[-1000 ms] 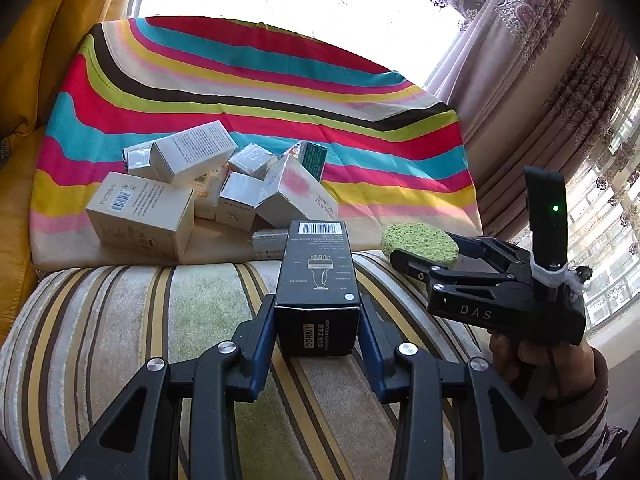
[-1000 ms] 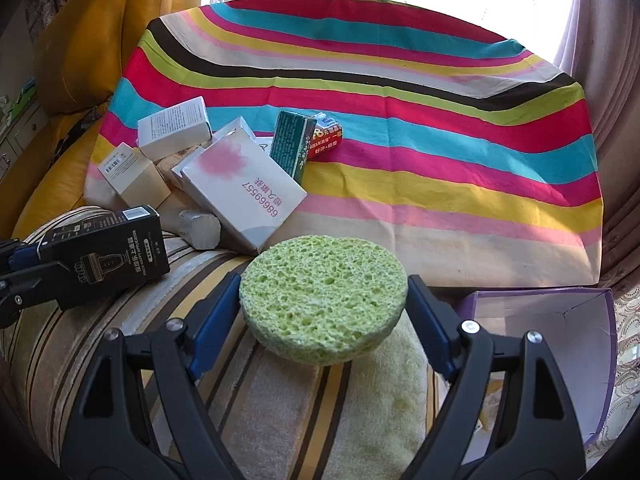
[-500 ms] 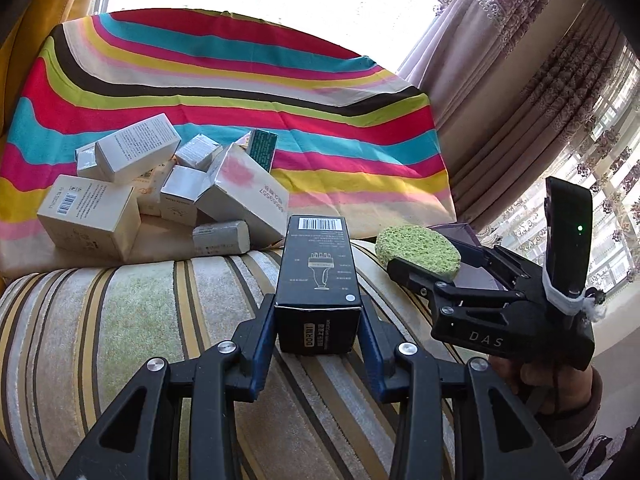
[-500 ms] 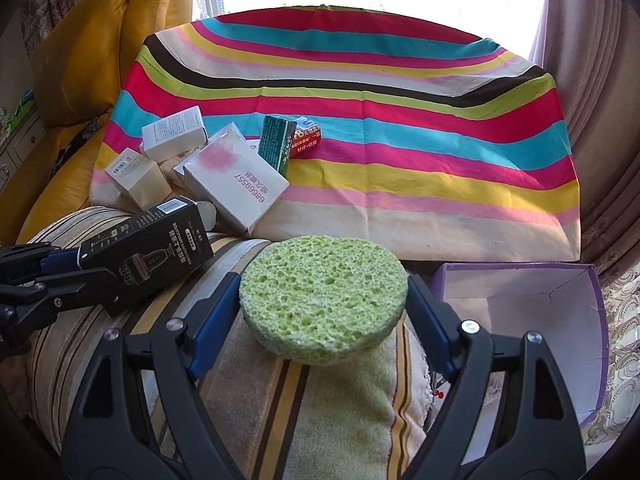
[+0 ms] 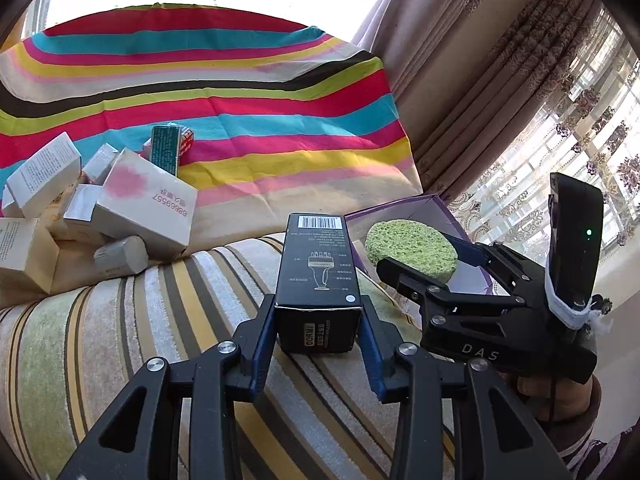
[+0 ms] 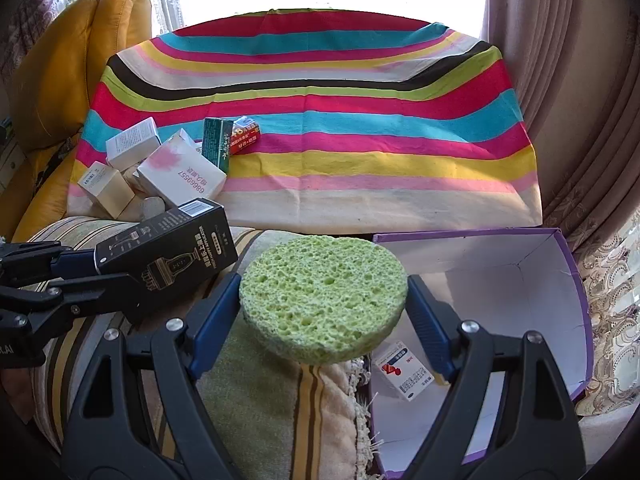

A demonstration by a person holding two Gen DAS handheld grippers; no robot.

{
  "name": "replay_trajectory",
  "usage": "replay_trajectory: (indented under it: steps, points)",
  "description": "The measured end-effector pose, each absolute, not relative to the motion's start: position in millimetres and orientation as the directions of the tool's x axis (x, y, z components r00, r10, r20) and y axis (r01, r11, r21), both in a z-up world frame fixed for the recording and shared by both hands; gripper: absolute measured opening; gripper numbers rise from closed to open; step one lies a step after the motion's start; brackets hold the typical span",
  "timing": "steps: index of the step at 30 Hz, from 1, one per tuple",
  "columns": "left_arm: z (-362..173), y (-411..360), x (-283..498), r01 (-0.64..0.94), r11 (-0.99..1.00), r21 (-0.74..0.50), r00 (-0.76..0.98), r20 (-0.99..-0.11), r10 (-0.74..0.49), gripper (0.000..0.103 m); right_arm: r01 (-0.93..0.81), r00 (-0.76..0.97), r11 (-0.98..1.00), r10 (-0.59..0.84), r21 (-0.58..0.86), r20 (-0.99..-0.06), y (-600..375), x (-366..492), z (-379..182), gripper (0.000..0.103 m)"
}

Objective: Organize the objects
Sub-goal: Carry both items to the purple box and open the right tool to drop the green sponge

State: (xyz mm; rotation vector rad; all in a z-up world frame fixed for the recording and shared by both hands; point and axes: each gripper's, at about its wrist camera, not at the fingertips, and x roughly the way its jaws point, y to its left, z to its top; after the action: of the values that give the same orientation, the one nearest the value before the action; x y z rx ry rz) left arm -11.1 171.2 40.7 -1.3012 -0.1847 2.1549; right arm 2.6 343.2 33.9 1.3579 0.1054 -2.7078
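My left gripper (image 5: 318, 320) is shut on a long black box (image 5: 318, 264) and holds it above the striped cushion (image 5: 160, 320); the box also shows in the right wrist view (image 6: 168, 252). My right gripper (image 6: 324, 312) is shut on a round green sponge (image 6: 324, 296), at the left edge of the open purple box (image 6: 560, 280). The sponge (image 5: 410, 248) and purple box (image 5: 432, 208) show right of the black box in the left wrist view. A small white and red carton (image 6: 404, 372) lies inside the purple box.
A pile of white cartons (image 5: 100, 200) and a green carton (image 5: 166, 152) lies on the rainbow-striped cloth (image 5: 240, 120) at the left; the pile also shows in the right wrist view (image 6: 160, 168). Curtains (image 5: 480, 80) hang at the right. A yellow cushion (image 6: 72, 60) stands at the far left.
Both grippers have moved right with their loads, towards the purple box. The sponge now sits at the box's left edge, and the carton inside has come into view.
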Motion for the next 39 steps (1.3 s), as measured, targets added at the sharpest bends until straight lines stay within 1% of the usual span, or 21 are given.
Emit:
replay_trajectory:
  steps: [19, 22, 24, 27, 30, 33, 35, 36, 39]
  points:
    - [25.8, 266.3, -19.3, -0.516, -0.755, -0.405, -0.201, -0.800, 0.566, 0.041, -0.127, -0.585, -0.992, 0.082, -0.009, -0.807, 453.4, 17.5, 29.7, 0.084]
    - [19.0, 276.3, -20.2, -0.516, -0.752, -0.410, -0.169, -0.812, 0.559, 0.046, -0.148, -0.582, -0.989, 0.100, -0.015, -0.807, 459.7, 17.8, 29.7, 0.084]
    - [18.5, 277.0, -19.4, -0.516, -0.754, -0.406, -0.172, -0.814, 0.556, 0.047, -0.153, -0.574, -0.988, 0.100, -0.013, -0.813, 461.6, 17.1, 27.9, 0.084]
    - [20.0, 273.7, -19.9, -0.508, -0.755, -0.416, -0.178, -0.806, 0.564, 0.050, -0.146, -0.564, -0.989, 0.084, -0.001, -0.822, 461.1, 15.9, 23.6, 0.084]
    - [20.3, 274.0, -19.7, -0.510, -0.754, -0.414, -0.179, -0.806, 0.564, 0.052, -0.143, -0.556, -0.990, 0.078, 0.004, -0.827, 458.4, 14.4, 20.9, 0.087]
    - [20.3, 277.2, -20.5, -0.517, -0.754, -0.405, -0.182, -0.809, 0.559, 0.056, -0.140, -0.559, -0.990, 0.077, 0.003, -0.826, 456.8, 14.7, 21.6, 0.090]
    - [20.0, 280.1, -21.5, -0.523, -0.749, -0.407, -0.180, -0.806, 0.564, 0.064, -0.145, -0.562, -0.989, 0.084, -0.002, -0.823, 457.5, 15.4, 23.2, 0.092]
    - [19.4, 280.9, -22.9, -0.519, -0.751, -0.408, -0.179, -0.807, 0.562, 0.064, -0.148, -0.564, -0.989, 0.087, -0.003, -0.821, 458.4, 15.7, 23.9, 0.092]
    - [24.5, 279.3, -22.6, -0.527, -0.727, -0.441, -0.183, -0.776, 0.603, 0.065, -0.158, -0.563, -0.987, 0.091, -0.001, -0.821, 462.4, 15.9, 25.1, 0.092]
